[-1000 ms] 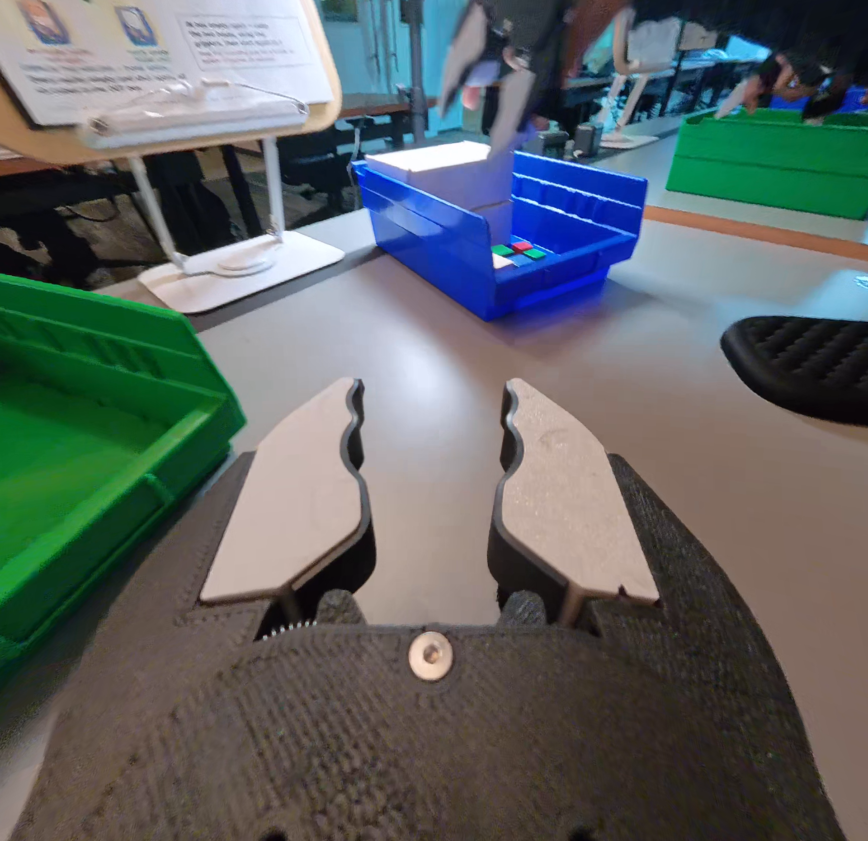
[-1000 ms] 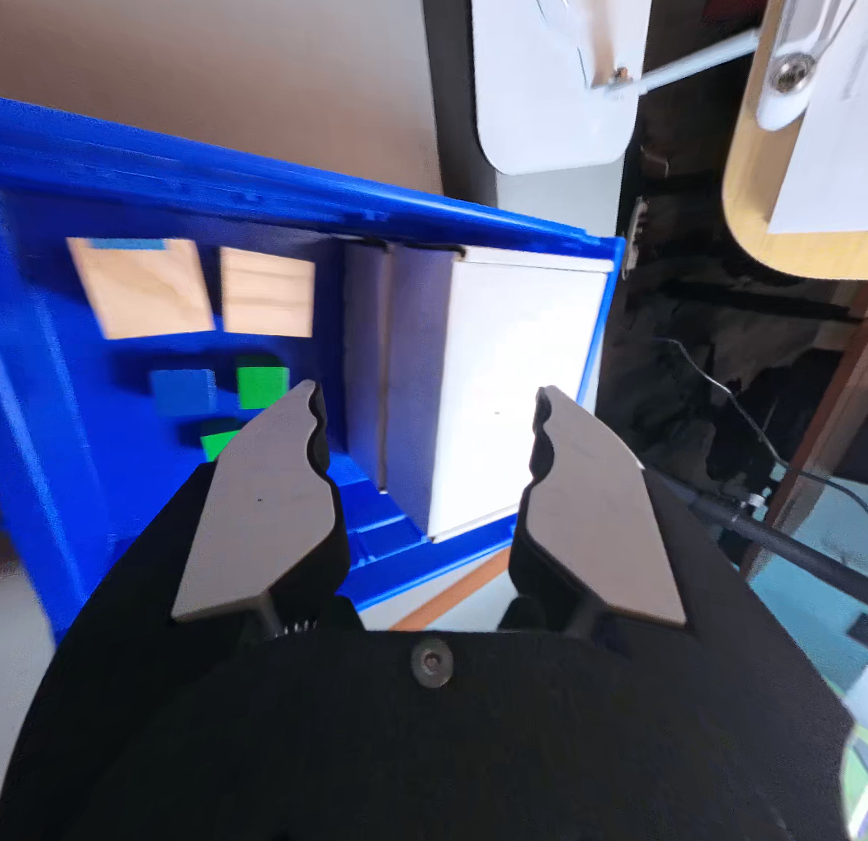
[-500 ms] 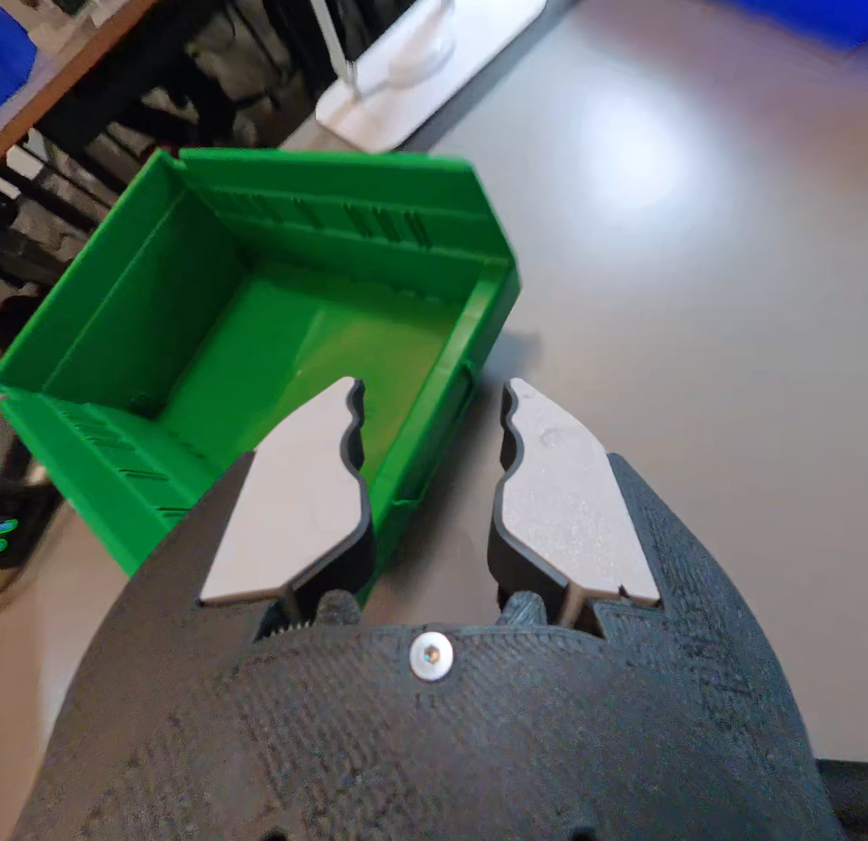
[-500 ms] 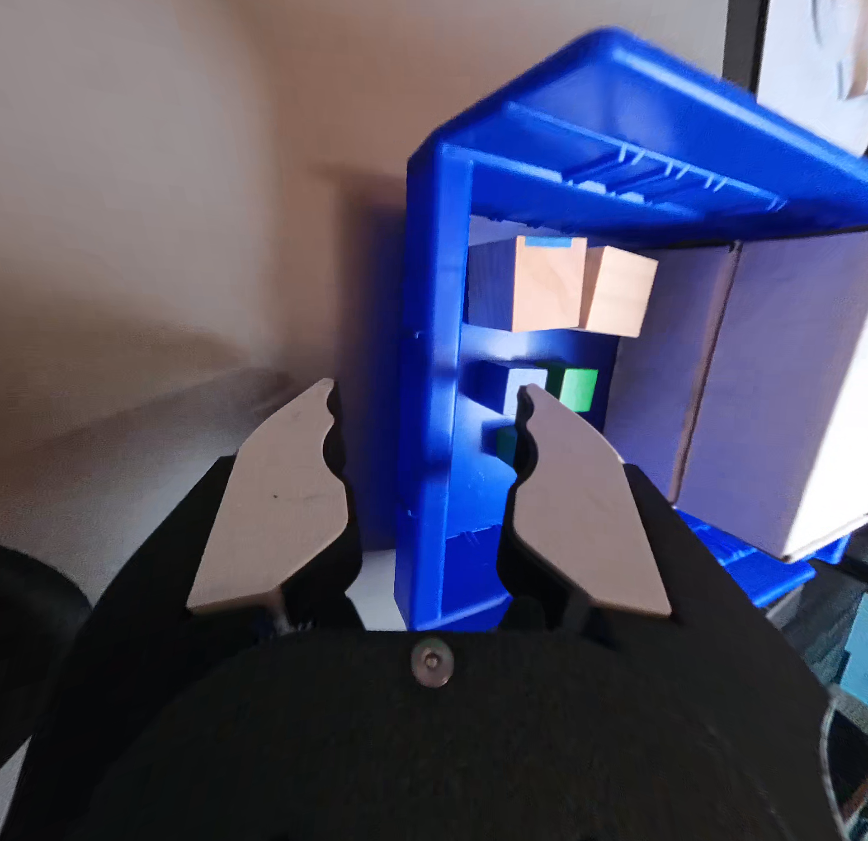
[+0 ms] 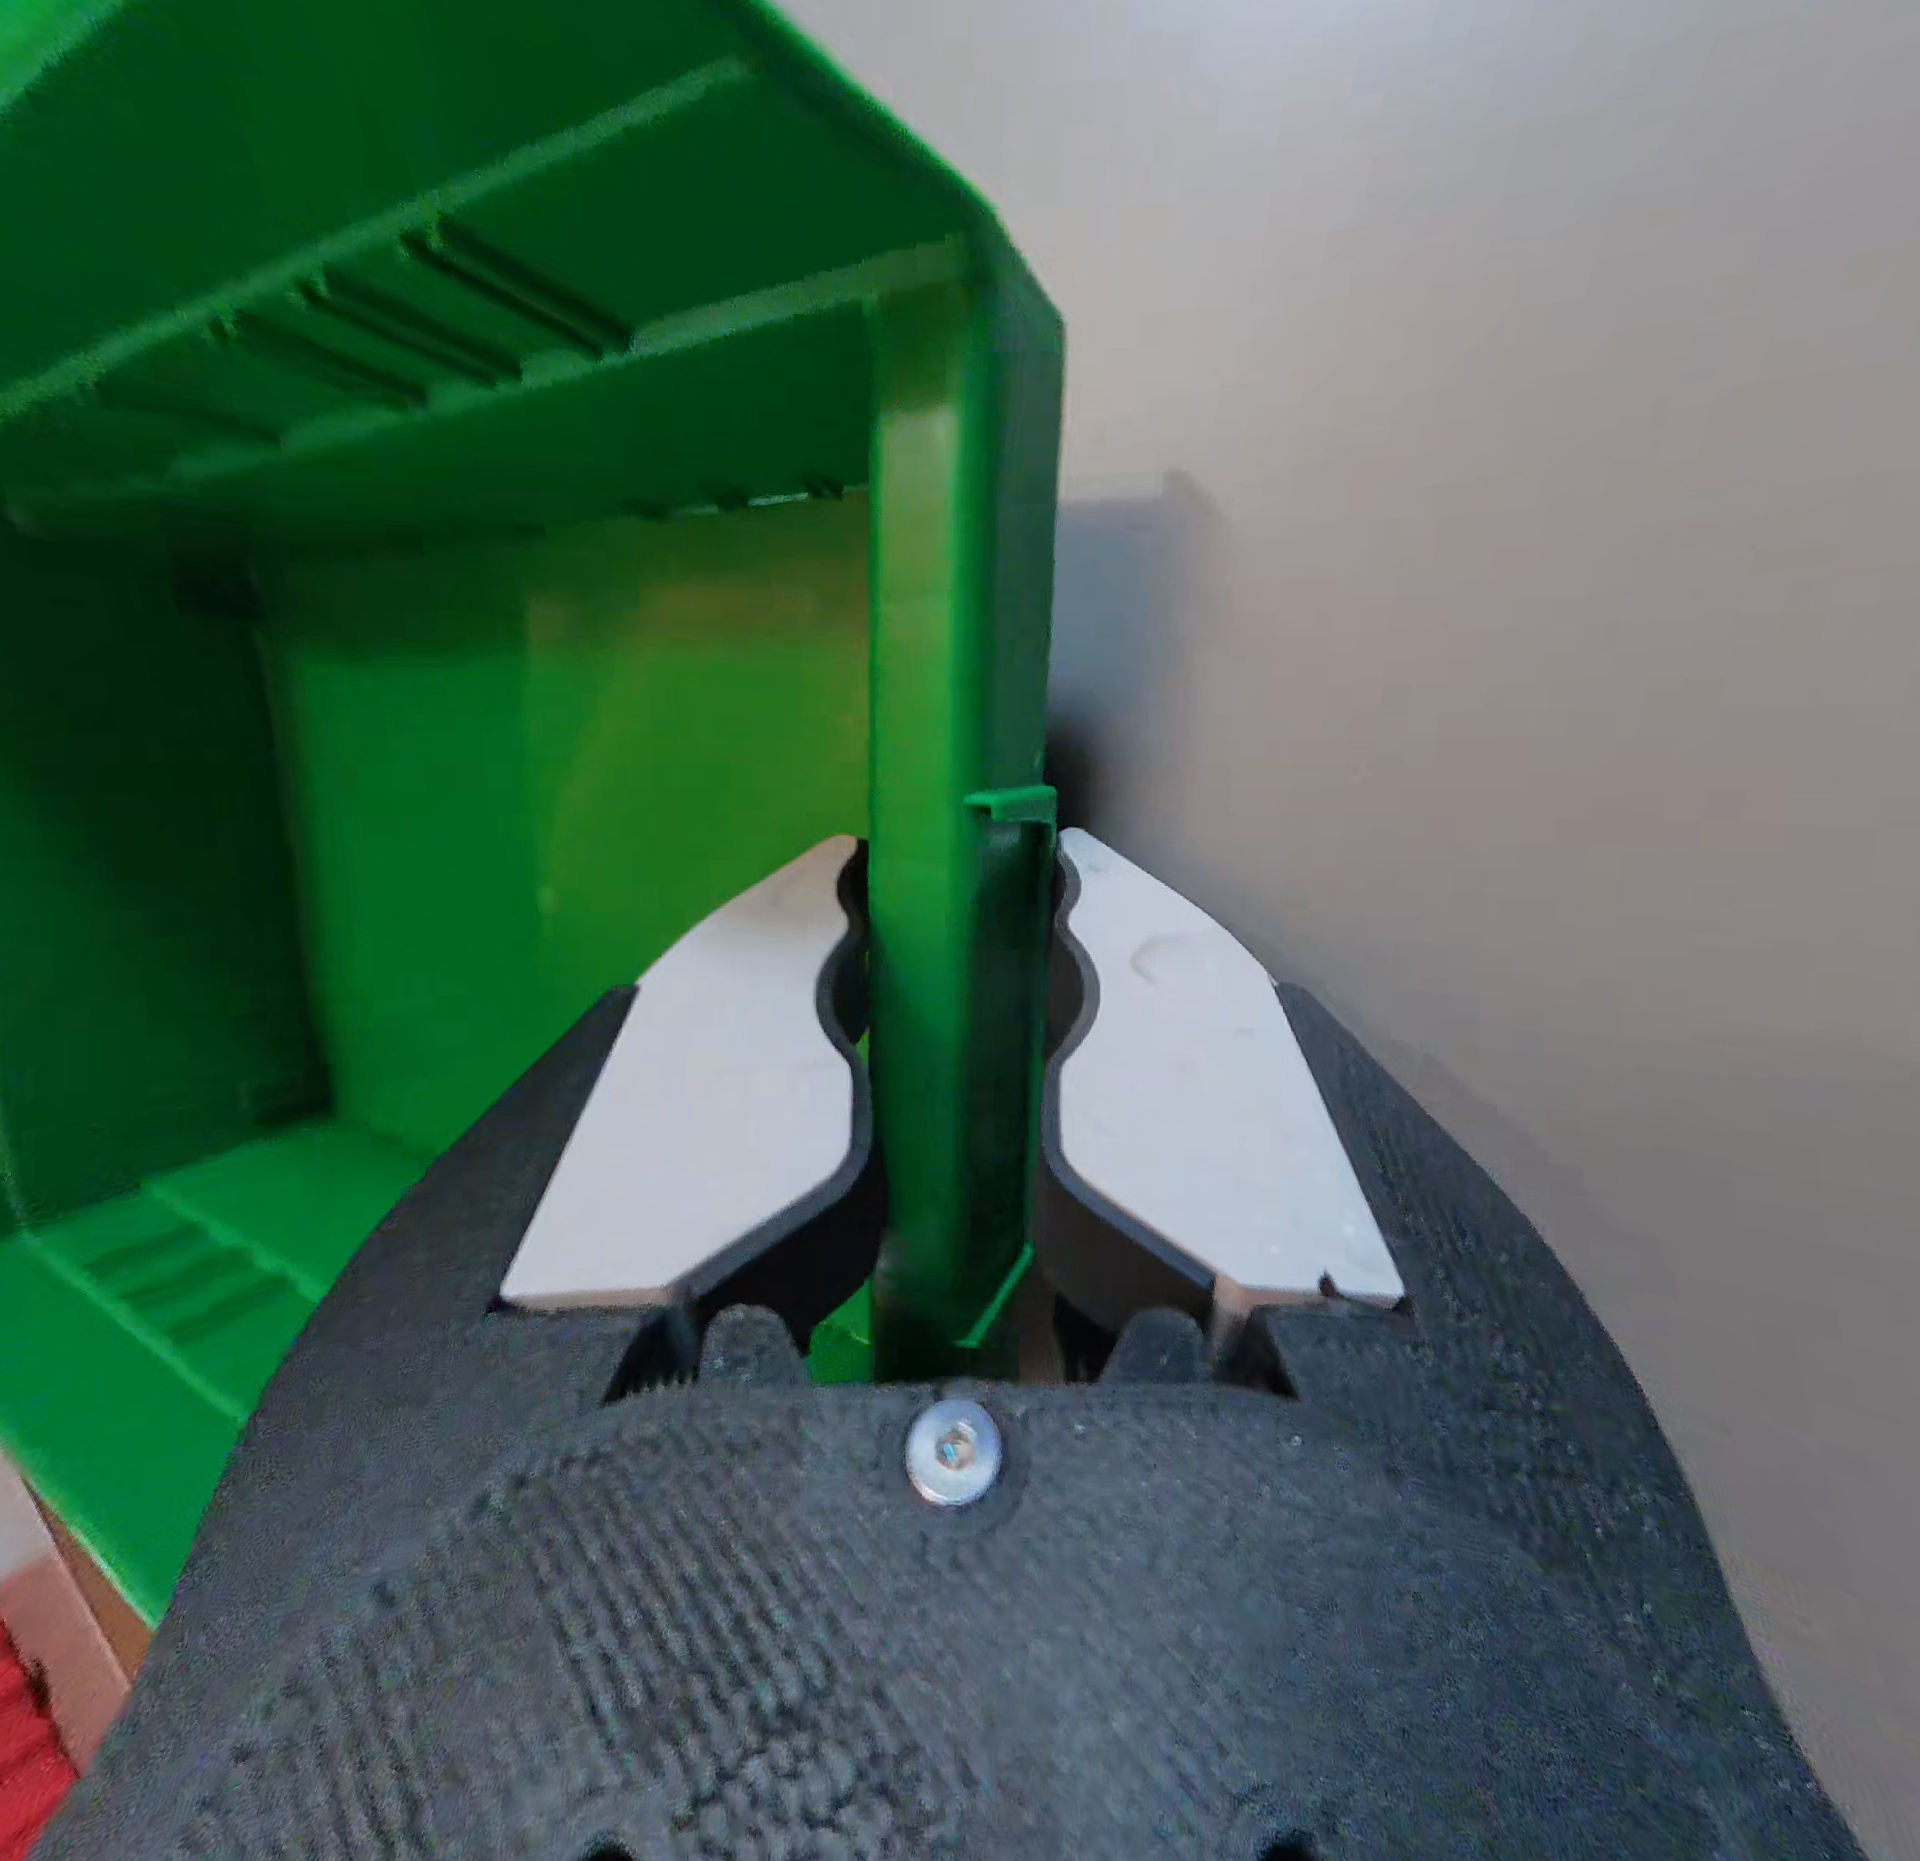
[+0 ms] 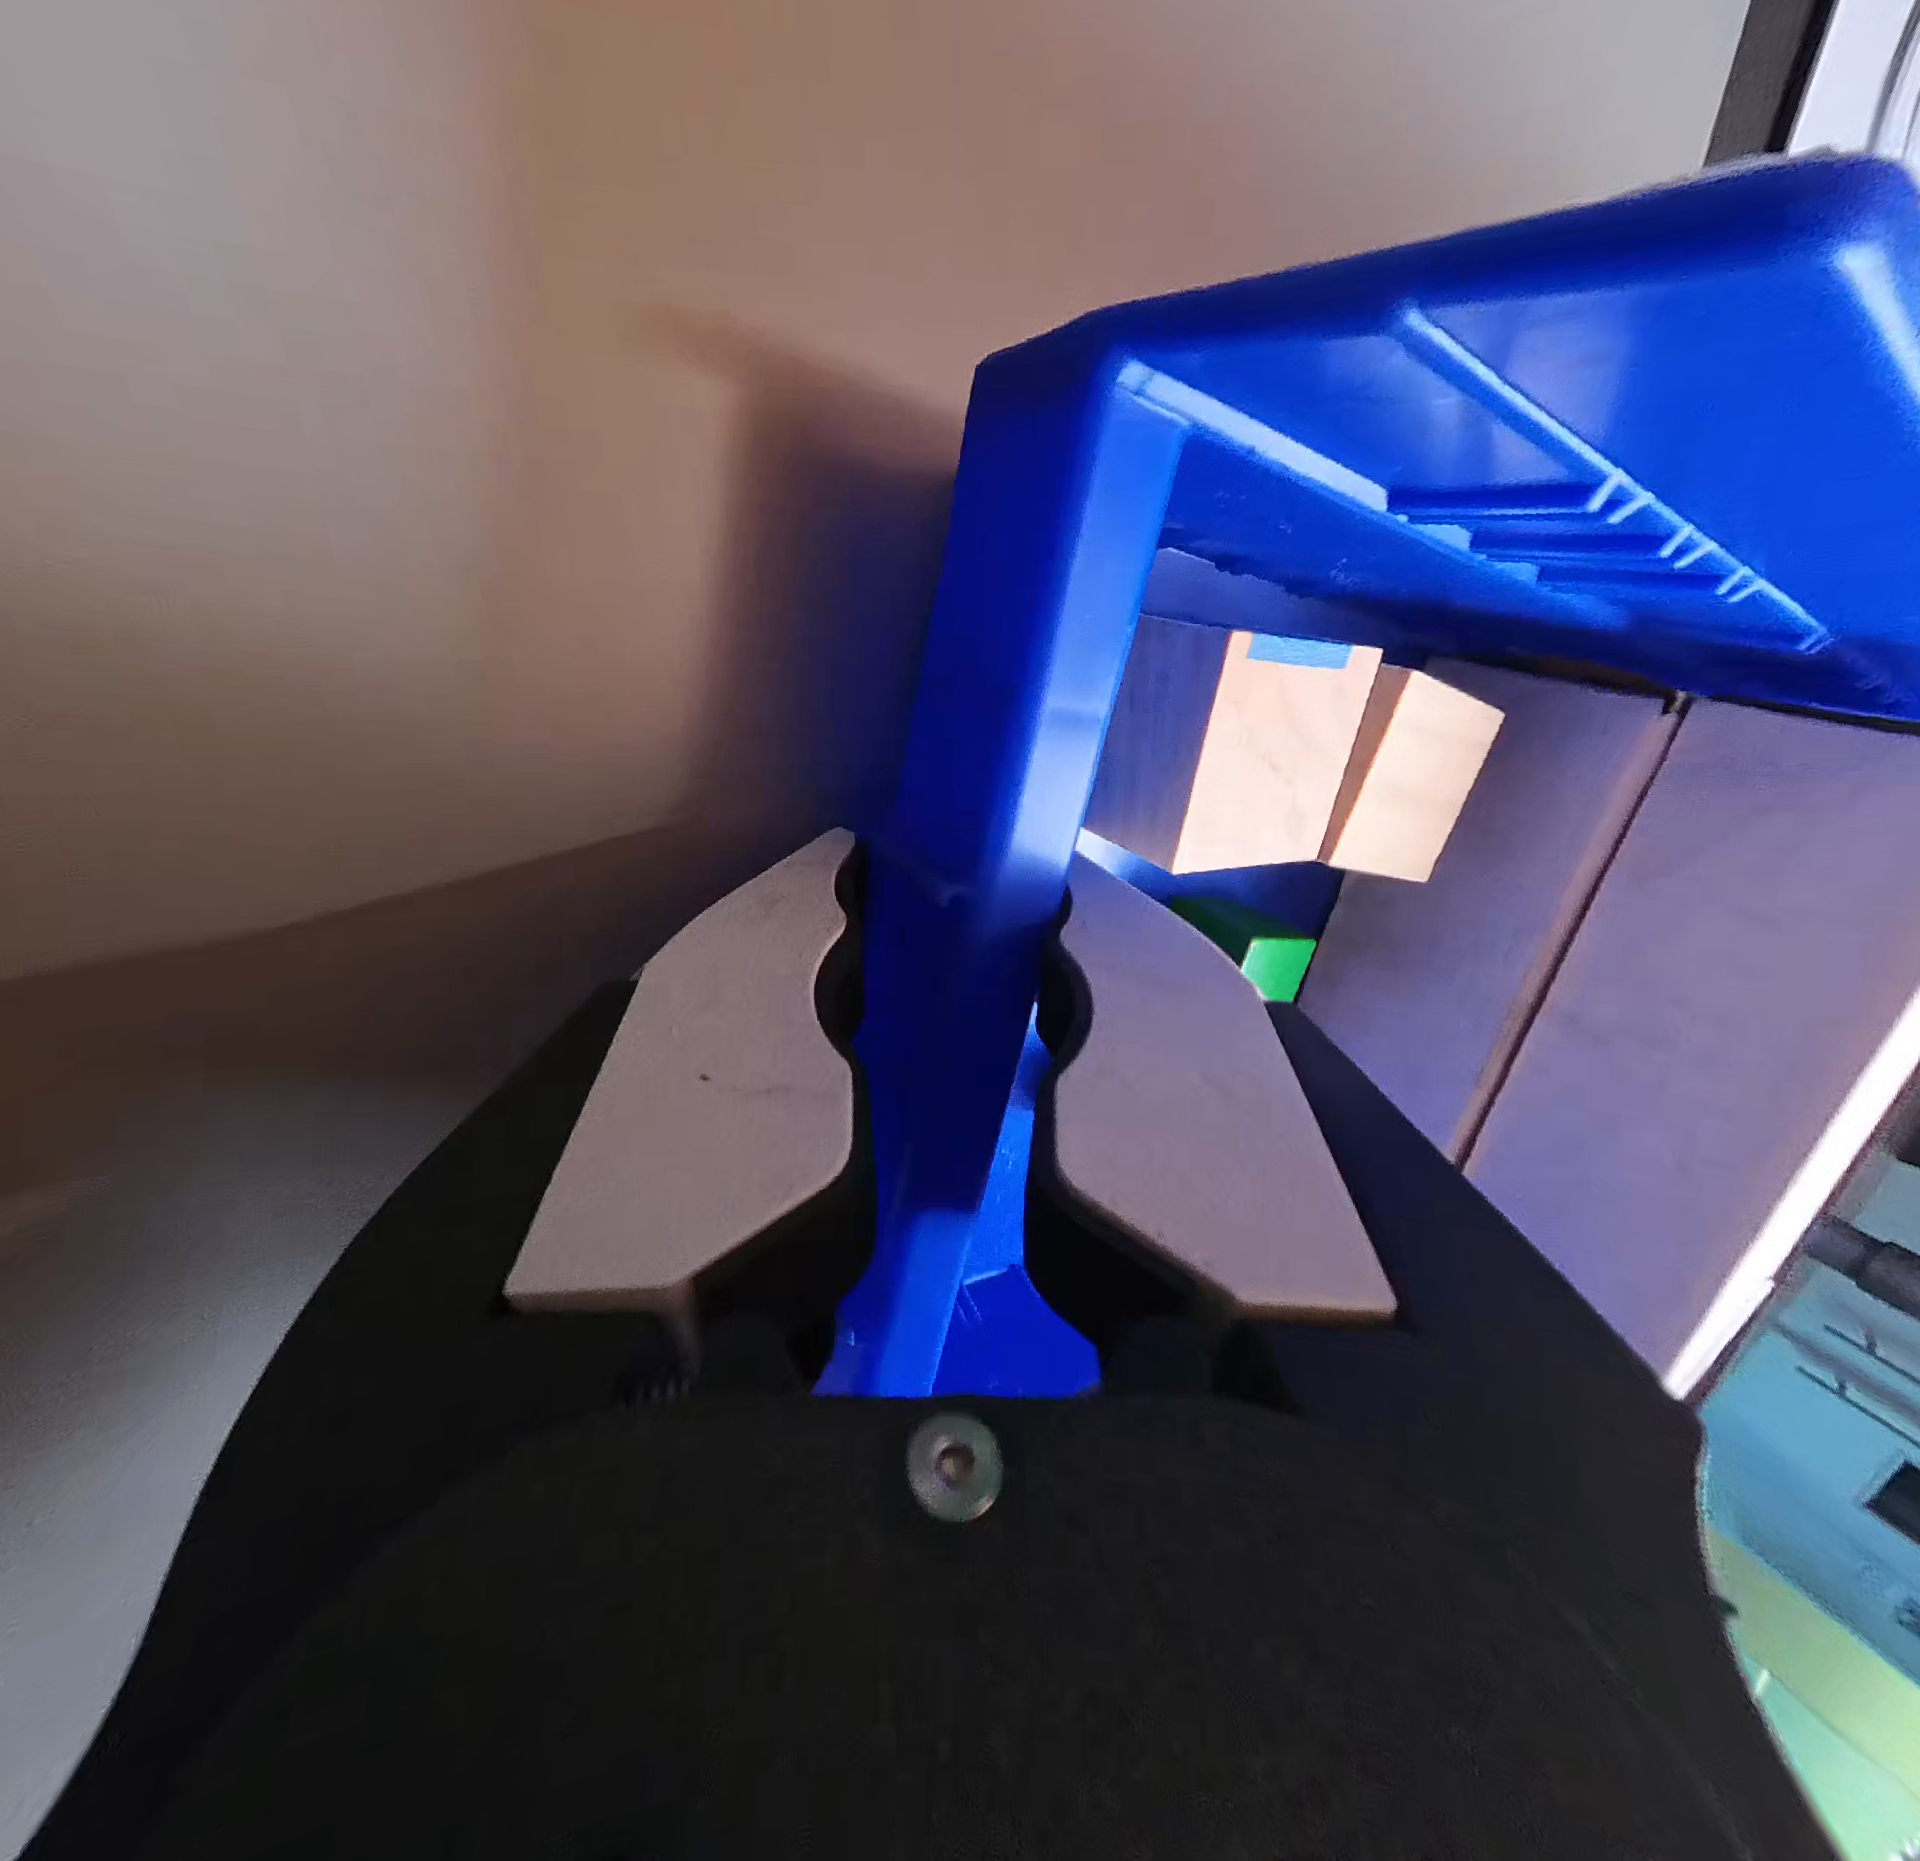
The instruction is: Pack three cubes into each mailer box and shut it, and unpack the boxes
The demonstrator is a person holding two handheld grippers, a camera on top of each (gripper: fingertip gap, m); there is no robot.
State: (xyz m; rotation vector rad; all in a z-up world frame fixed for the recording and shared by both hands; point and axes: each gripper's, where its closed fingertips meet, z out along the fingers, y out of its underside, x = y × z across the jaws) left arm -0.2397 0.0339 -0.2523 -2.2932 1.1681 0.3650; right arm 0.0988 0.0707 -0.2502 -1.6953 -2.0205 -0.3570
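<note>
Two bins, one in each of your grippers.

Your left gripper clamps the green bin wall; your right gripper clamps the blue bin wall, with wooden cubes and white mailer box inside.

Bright green all over the bin, inside and out, its ribbed walls darker in shadow; the left gripper shows pale grey finger plates edged in black on a black, woven-textured body with one silver screw; the worktop beside it reads plain grey; over on the right, a vivid blue bin; the right gripper is matt black with dull grey plates; inside, two pale wooden cubes, one tipped with blue; a green cube below them; a white mailer box shaded lilac.
</note>
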